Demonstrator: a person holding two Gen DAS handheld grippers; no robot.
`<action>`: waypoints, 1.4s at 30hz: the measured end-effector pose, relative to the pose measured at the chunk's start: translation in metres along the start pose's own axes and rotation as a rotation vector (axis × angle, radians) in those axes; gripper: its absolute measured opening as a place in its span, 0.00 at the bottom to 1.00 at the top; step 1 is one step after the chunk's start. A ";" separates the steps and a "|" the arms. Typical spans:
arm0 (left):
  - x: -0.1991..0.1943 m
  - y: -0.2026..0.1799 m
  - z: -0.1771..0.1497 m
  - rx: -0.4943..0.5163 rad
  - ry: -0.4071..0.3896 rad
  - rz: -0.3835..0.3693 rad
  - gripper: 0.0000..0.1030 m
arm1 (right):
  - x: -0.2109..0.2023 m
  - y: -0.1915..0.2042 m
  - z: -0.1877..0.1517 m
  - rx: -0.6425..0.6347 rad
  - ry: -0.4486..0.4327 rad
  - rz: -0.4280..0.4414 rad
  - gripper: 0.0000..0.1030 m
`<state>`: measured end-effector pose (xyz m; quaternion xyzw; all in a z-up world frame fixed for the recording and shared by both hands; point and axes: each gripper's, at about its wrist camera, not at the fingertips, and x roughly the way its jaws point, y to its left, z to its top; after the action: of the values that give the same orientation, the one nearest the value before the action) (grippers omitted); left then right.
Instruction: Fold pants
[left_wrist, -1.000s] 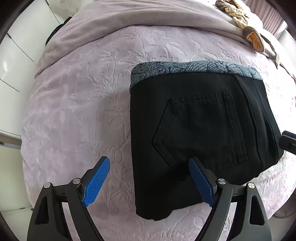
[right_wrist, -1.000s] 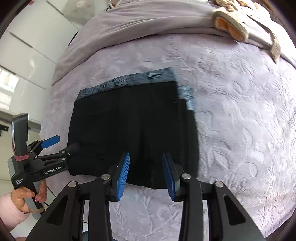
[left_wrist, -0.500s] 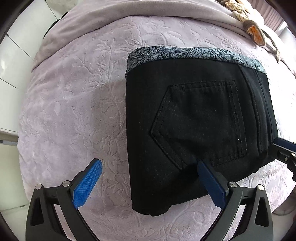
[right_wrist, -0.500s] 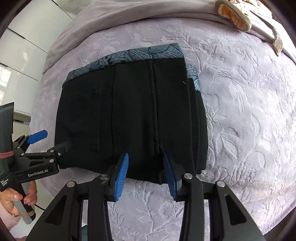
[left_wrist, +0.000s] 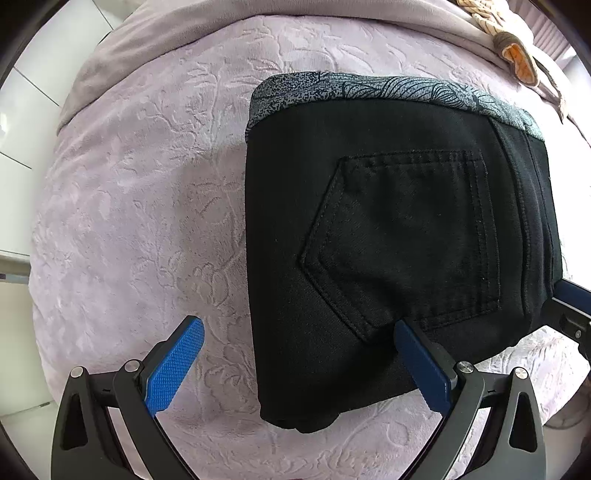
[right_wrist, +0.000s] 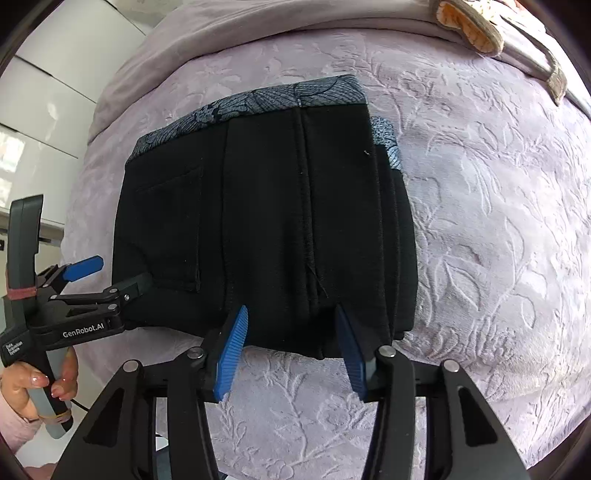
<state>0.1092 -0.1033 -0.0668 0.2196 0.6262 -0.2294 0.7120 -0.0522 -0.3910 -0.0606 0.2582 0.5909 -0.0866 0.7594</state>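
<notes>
The black pants (left_wrist: 388, 240) lie folded into a thick square on the lilac bedspread (left_wrist: 140, 221), grey patterned waistband (left_wrist: 369, 92) on the far side and a back pocket facing up. My left gripper (left_wrist: 298, 326) points down over their near left corner with its jaws wide open: one pad over the cloth, the other over the bedspread. It also shows at the left of the right wrist view as the left gripper (right_wrist: 114, 275), held by a hand (right_wrist: 37, 384). My right gripper (right_wrist: 290, 312) straddles the near edge of the pants (right_wrist: 266, 221); its jaws are opening, with the edge between the pads.
A taupe blanket (left_wrist: 258, 22) lies across the far end of the bed, with a braided tan and orange item (left_wrist: 517, 55) on it at the far right. White cupboard doors (right_wrist: 44, 110) stand to the left. The bed's near edge drops off just behind both grippers.
Both grippers have sunk closer to the pants, which now fill more of each view. The left jaws have spread wider, and the right jaws have opened a little.
</notes>
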 end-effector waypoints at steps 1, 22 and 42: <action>0.001 0.000 0.000 0.002 0.002 -0.001 1.00 | 0.001 0.001 0.000 -0.005 -0.001 -0.003 0.52; 0.022 0.015 0.002 -0.019 0.020 -0.041 1.00 | -0.009 -0.009 -0.009 0.000 -0.014 0.074 0.54; -0.004 0.028 0.012 -0.003 -0.062 -0.094 1.00 | -0.028 -0.069 0.005 0.139 -0.054 0.153 0.54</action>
<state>0.1354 -0.0882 -0.0604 0.1816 0.6139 -0.2683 0.7199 -0.0861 -0.4569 -0.0528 0.3522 0.5415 -0.0761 0.7596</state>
